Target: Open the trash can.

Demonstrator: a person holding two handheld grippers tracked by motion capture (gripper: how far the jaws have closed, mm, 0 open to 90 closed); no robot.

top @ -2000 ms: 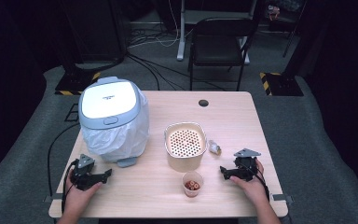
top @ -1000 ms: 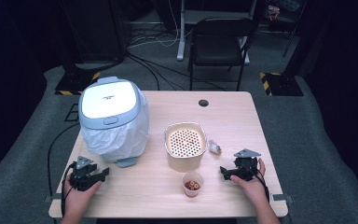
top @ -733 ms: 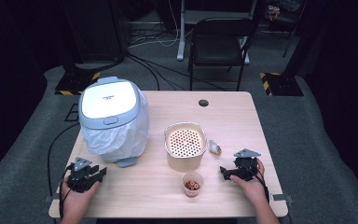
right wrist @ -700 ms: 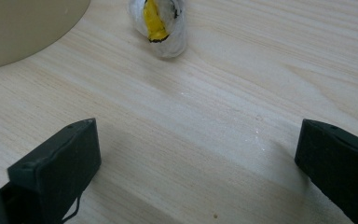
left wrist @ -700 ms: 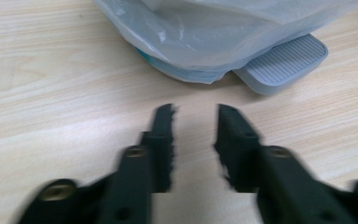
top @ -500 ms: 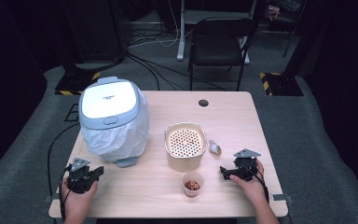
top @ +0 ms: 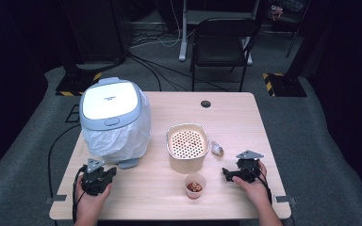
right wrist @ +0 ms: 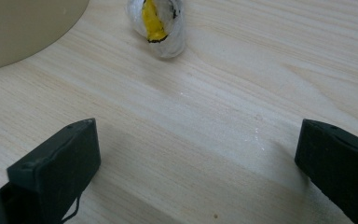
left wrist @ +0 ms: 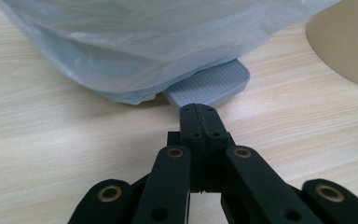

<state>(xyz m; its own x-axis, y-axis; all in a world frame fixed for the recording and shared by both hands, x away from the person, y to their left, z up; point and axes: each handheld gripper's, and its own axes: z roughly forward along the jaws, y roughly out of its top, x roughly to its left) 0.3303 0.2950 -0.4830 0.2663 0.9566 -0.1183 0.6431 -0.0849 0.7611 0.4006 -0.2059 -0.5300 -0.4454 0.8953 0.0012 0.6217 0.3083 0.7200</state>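
A bin with a white lid [top: 109, 101] and a clear plastic liner [left wrist: 144, 42] stands at the table's left. Its grey foot pedal [left wrist: 210, 84] lies flat on the wood. My left gripper [left wrist: 199, 112] is shut with nothing in it, its tips just short of that pedal; in the high view the left gripper [top: 108, 172] sits in front of the bin. A beige perforated pot [top: 186, 146] stands mid-table. My right gripper [right wrist: 196, 163] is open over bare wood, facing a small wrapped item with yellow inside [right wrist: 158, 23].
A small cup of brown pieces [top: 194, 185] sits in front of the pot, between my hands. The wrapped item [top: 216, 149] lies right of the pot. A round cable hole [top: 205, 103] is at the table's back. A black chair [top: 221, 42] stands beyond the table.
My left hand has shifted a little at the table's front left and now sits just in front of the bin's base. The right hand has stayed put.
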